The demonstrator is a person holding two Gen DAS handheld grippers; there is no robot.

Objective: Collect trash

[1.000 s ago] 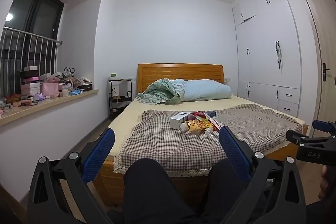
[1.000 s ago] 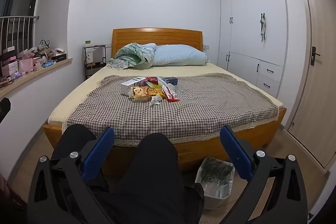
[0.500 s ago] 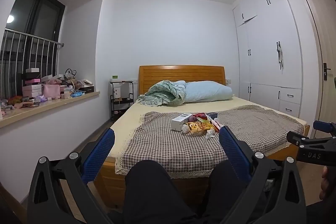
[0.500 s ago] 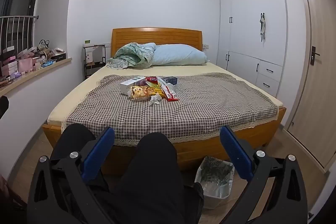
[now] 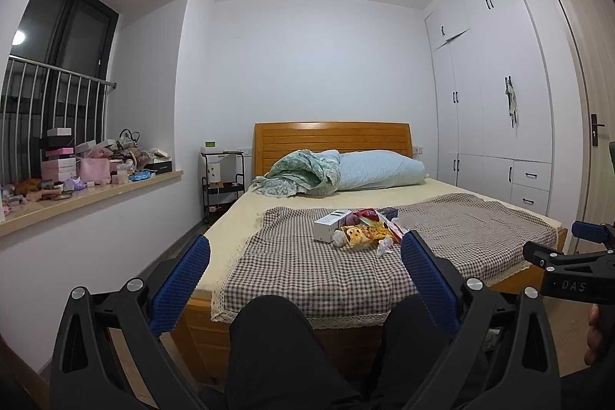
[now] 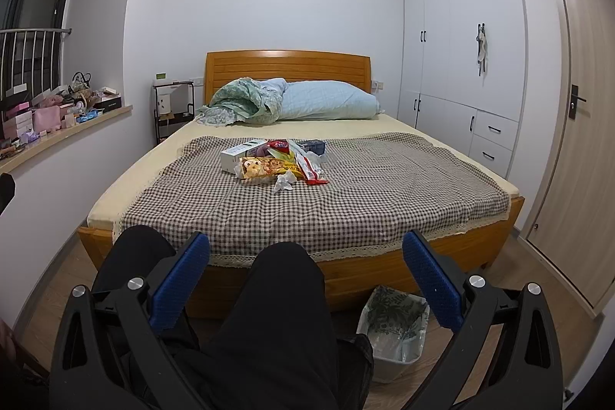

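Note:
A pile of trash (image 5: 357, 227) (image 6: 275, 162) lies in the middle of the checked cloth (image 6: 346, 202) on the bed: a white box (image 6: 240, 152), a yellow snack bag (image 6: 265, 167), red wrappers, a dark blue pack and crumpled tissue (image 6: 283, 181). A lined waste bin (image 6: 392, 327) stands on the floor at the bed's foot, right of the person's knees. My left gripper (image 5: 305, 271) and right gripper (image 6: 305, 273) are both open and empty, held low over the person's dark-trousered legs (image 6: 276, 314), well short of the pile. The right gripper's tip (image 5: 569, 256) shows at the left wrist view's right edge.
The wooden bed (image 6: 384, 264) has a bunched green blanket (image 6: 242, 102) and a pale blue pillow (image 6: 326, 100) at its head. A cluttered windowsill (image 5: 88, 187) runs along the left wall, a black trolley (image 6: 169, 114) beside the headboard. White wardrobes (image 6: 461, 45) and a door (image 6: 580, 102) line the right.
The left wrist view has tilted slightly upward, so the bed sits lower in it. The right wrist view has crept a little toward the bed. Both grippers stay open.

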